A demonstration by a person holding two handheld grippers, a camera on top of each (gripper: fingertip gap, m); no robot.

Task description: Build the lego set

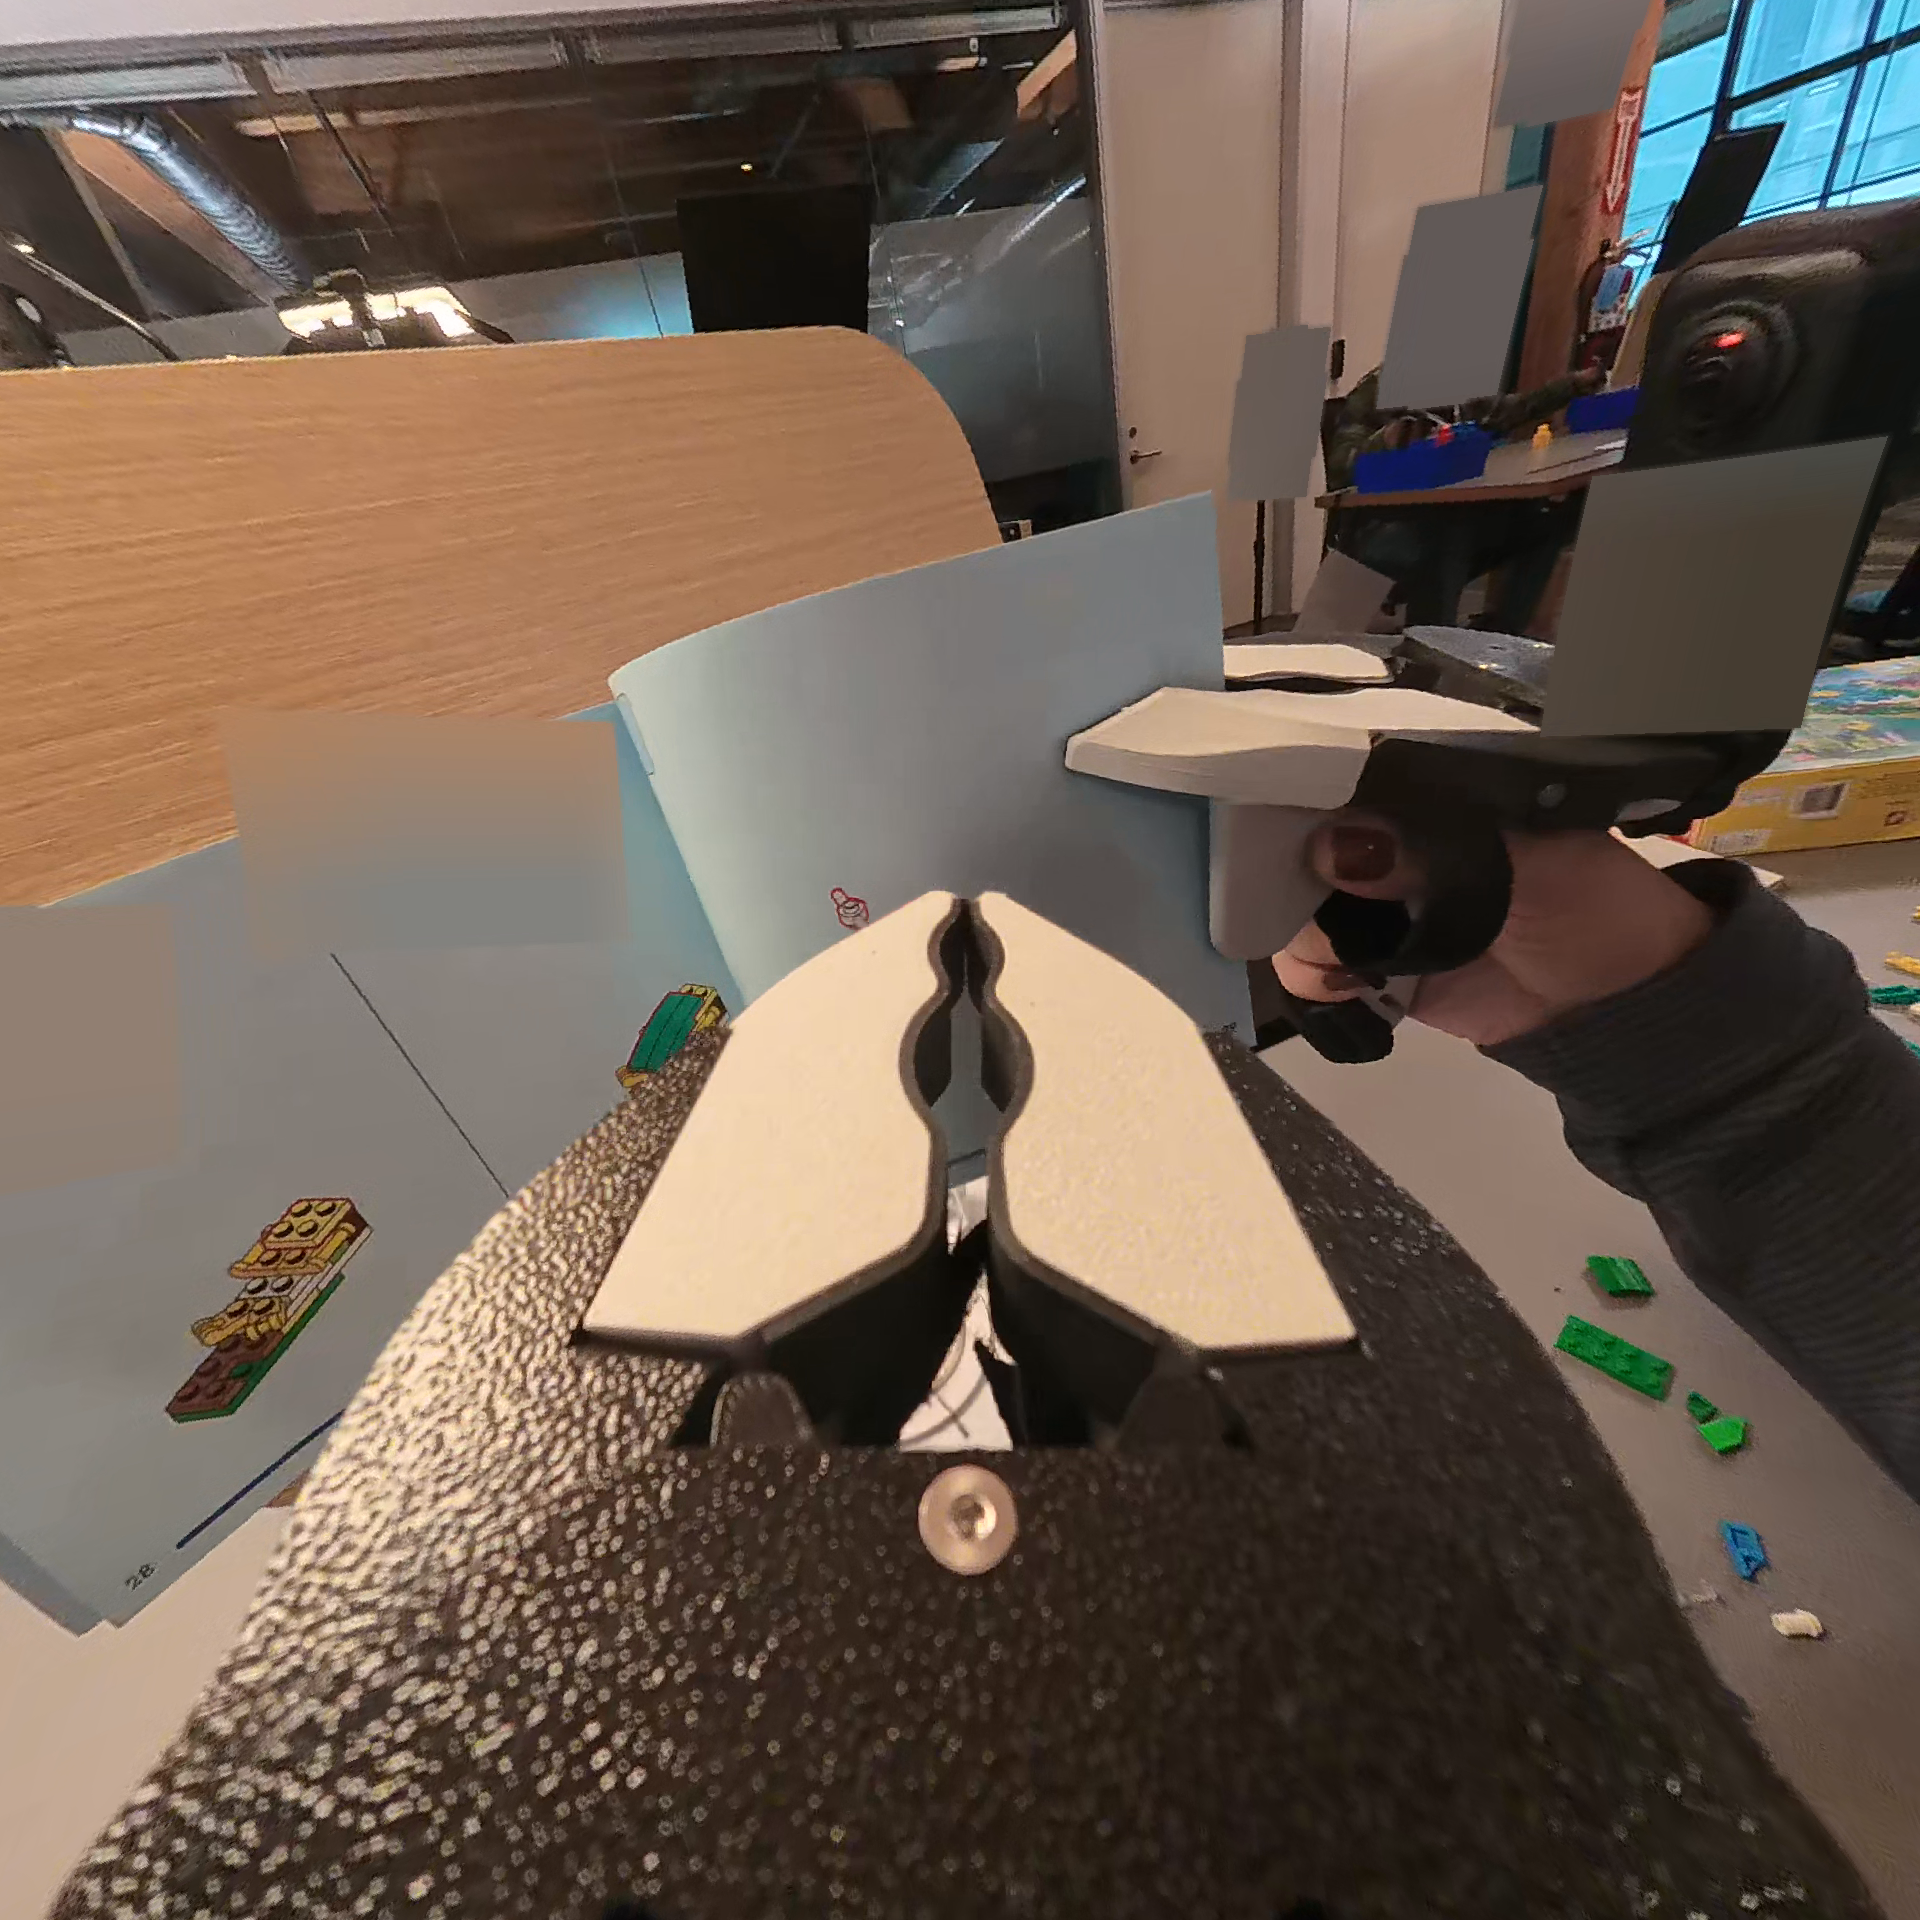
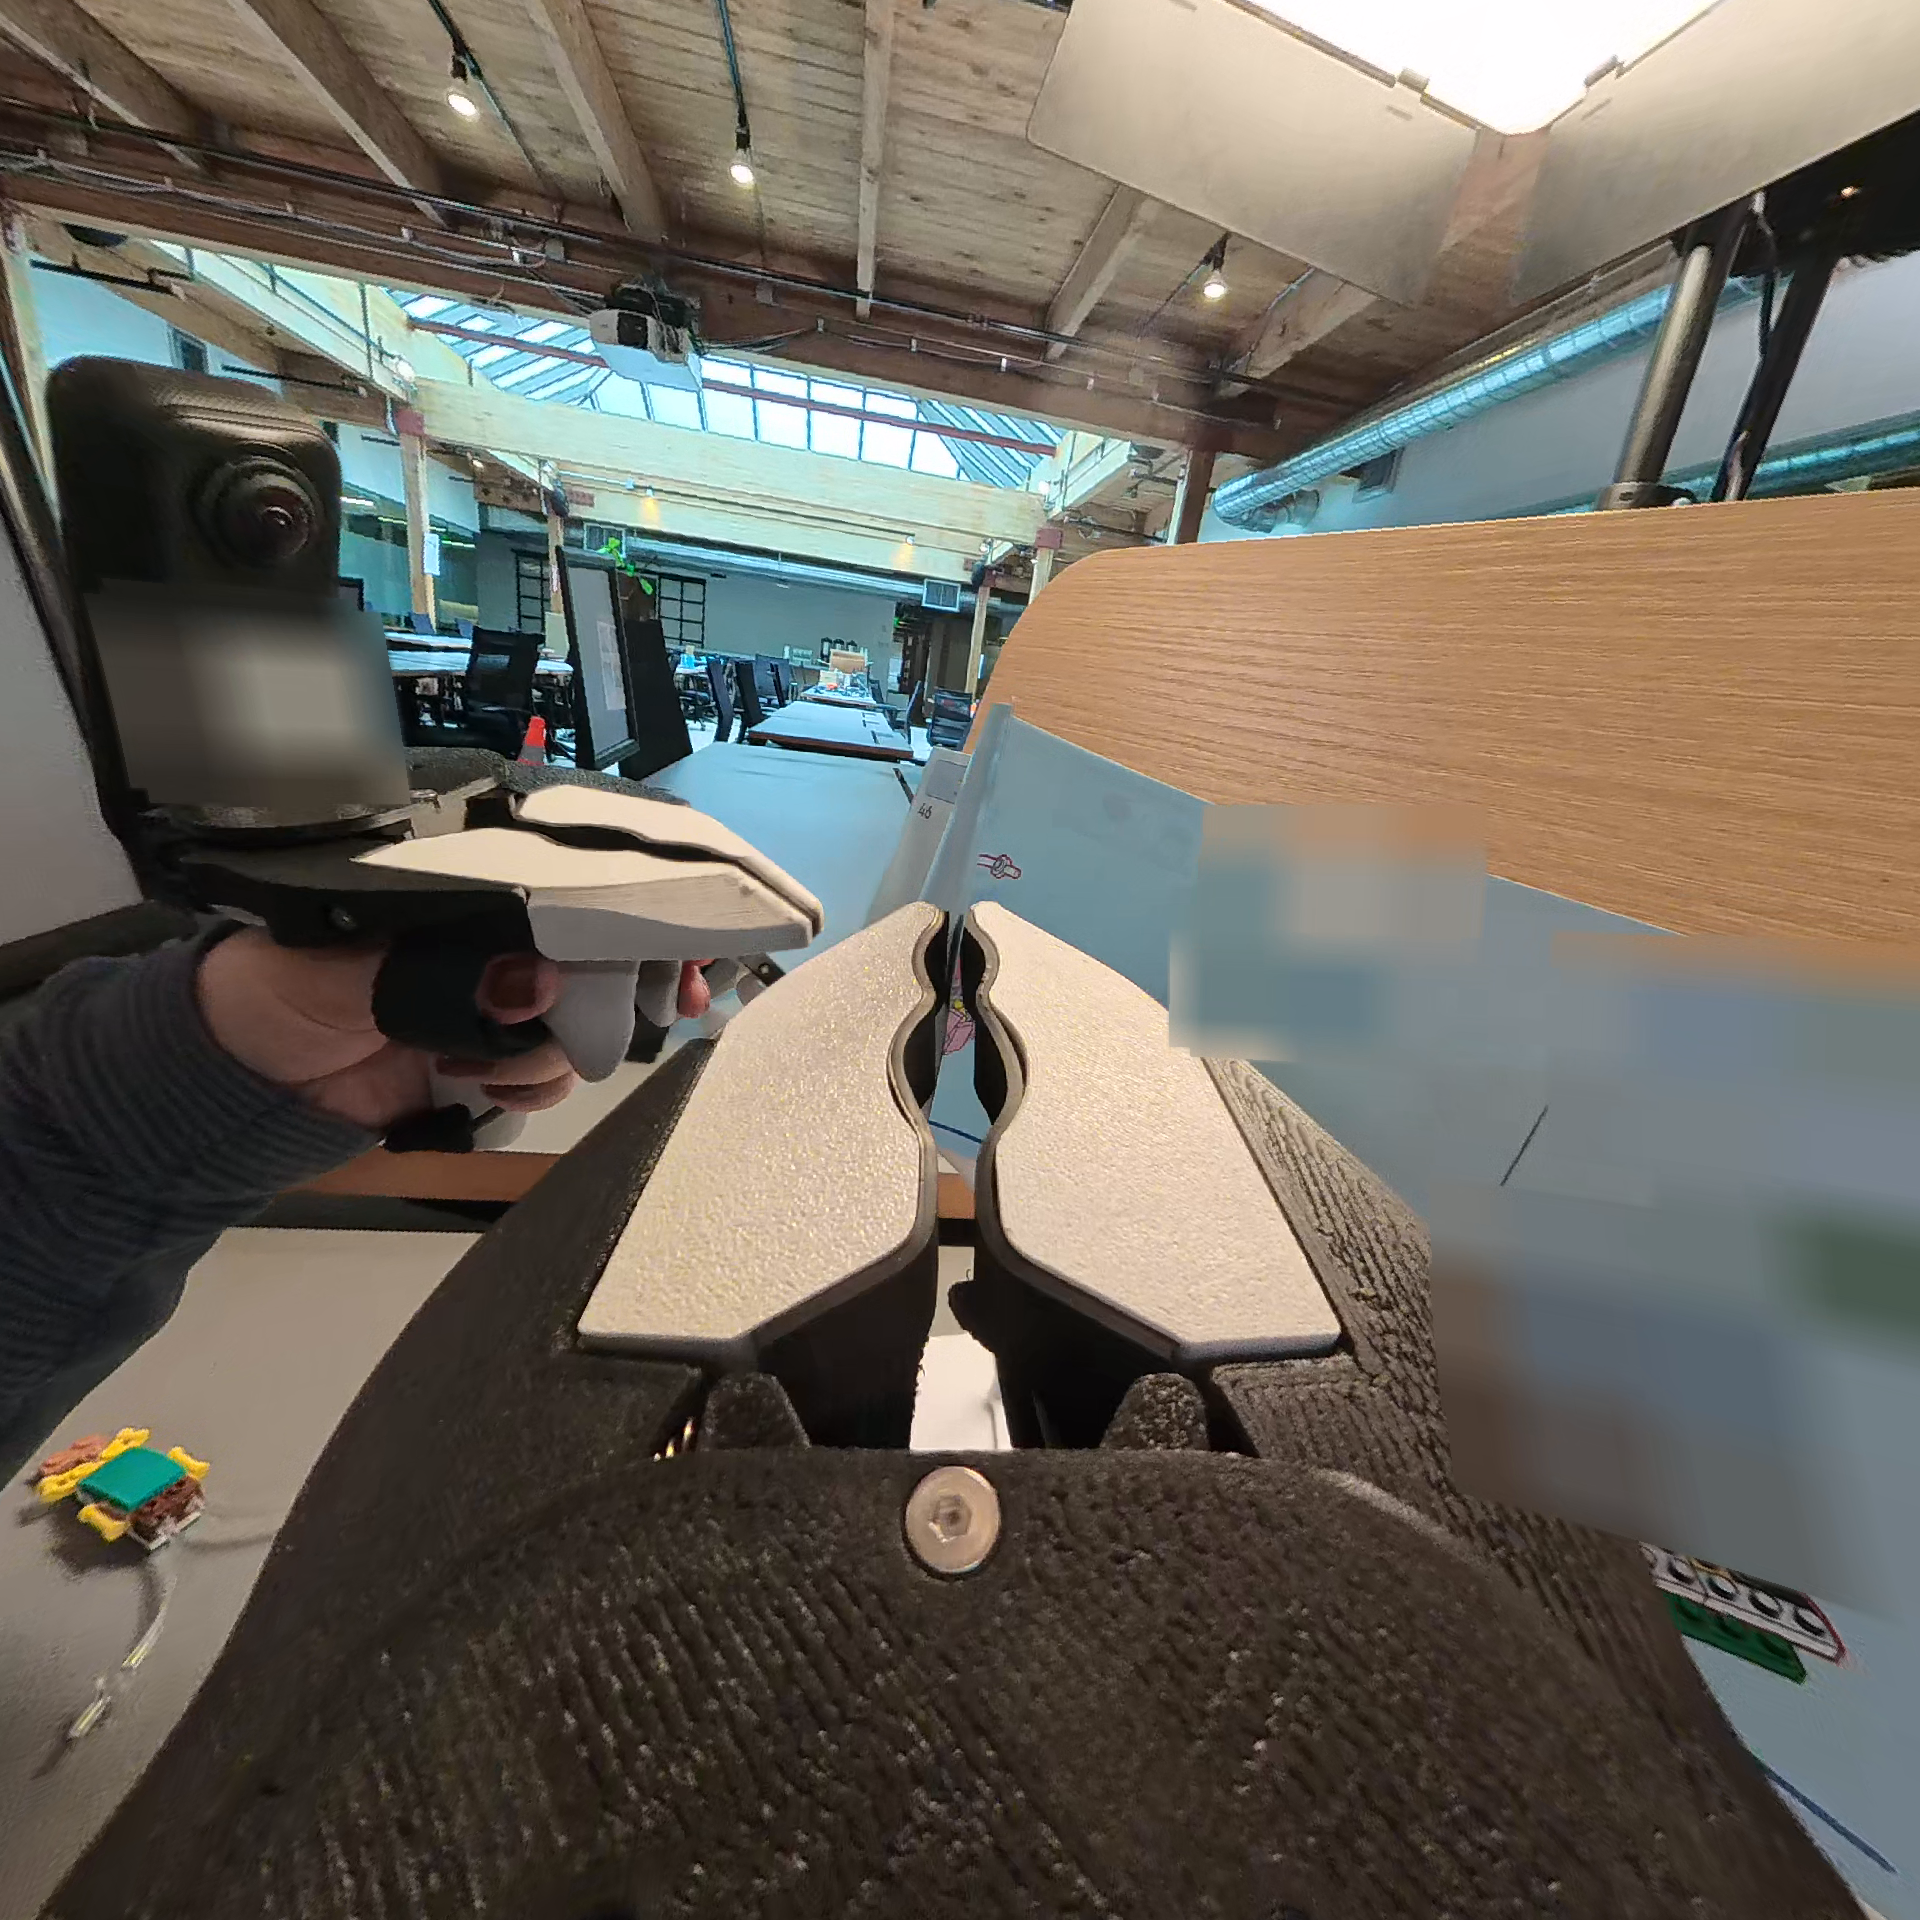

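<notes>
Between my two grippers a light-blue booklet page stands curled up; my right gripper is clamped on its edge, my left gripper is pressed together. Green bricks lie scattered on the desk.

2 handheld grippers with white fingers show: the left gripper and the right gripper. 1 pale blue paper instruction booklet stands beyond the fingertips. About 5 loose green plastic bricks and 1 blue brick lie right of the left fingers. 1 small yellow, brown and teal brick model lies left of the right fingers.
</notes>
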